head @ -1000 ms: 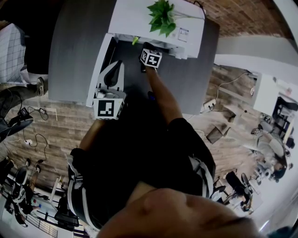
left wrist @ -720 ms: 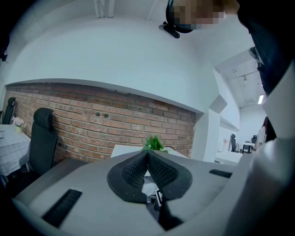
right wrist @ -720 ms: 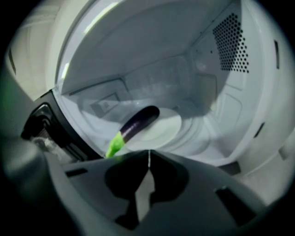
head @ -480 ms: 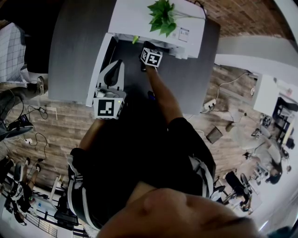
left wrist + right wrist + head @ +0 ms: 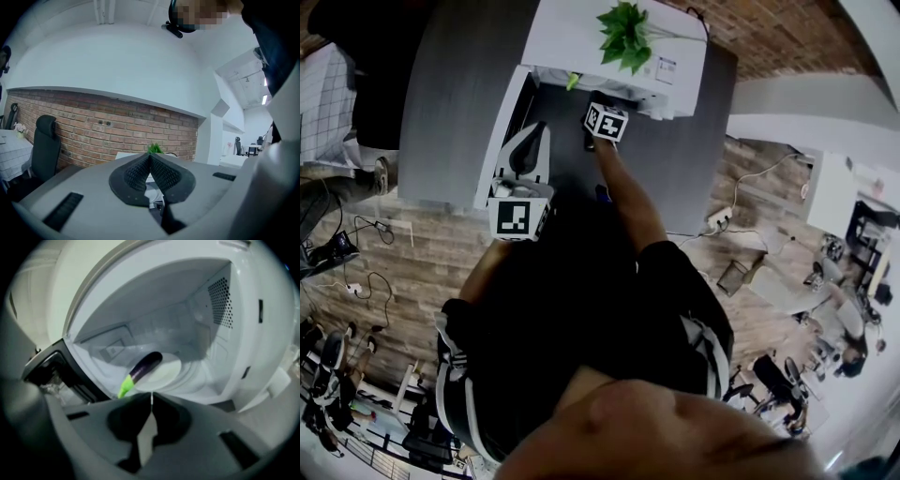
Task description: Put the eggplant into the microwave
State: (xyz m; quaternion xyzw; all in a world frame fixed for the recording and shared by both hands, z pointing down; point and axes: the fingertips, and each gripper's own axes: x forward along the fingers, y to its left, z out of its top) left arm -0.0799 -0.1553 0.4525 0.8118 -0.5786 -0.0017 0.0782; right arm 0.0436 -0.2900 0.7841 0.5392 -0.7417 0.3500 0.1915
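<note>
The purple eggplant [image 5: 143, 367] with its green stem lies on the white turntable plate [image 5: 166, 373] inside the open microwave [image 5: 220, 333]. Only its green stem tip [image 5: 572, 82] shows in the head view. My right gripper [image 5: 151, 395] is shut and holds nothing. It sits just in front of the microwave opening, a little short of the eggplant's stem. Its marker cube [image 5: 605, 120] shows at the microwave's mouth. My left gripper [image 5: 150, 155] is shut and empty. It hovers by the open microwave door [image 5: 492, 141], pointing away from the oven cavity.
The microwave stands on a grey table [image 5: 450, 84] with a green plant [image 5: 626, 33] on its top. Its door [image 5: 51, 371] swings out to the left. A brick wall [image 5: 93, 131] and a black chair [image 5: 44, 145] lie behind. Wood floor with cables surrounds the table.
</note>
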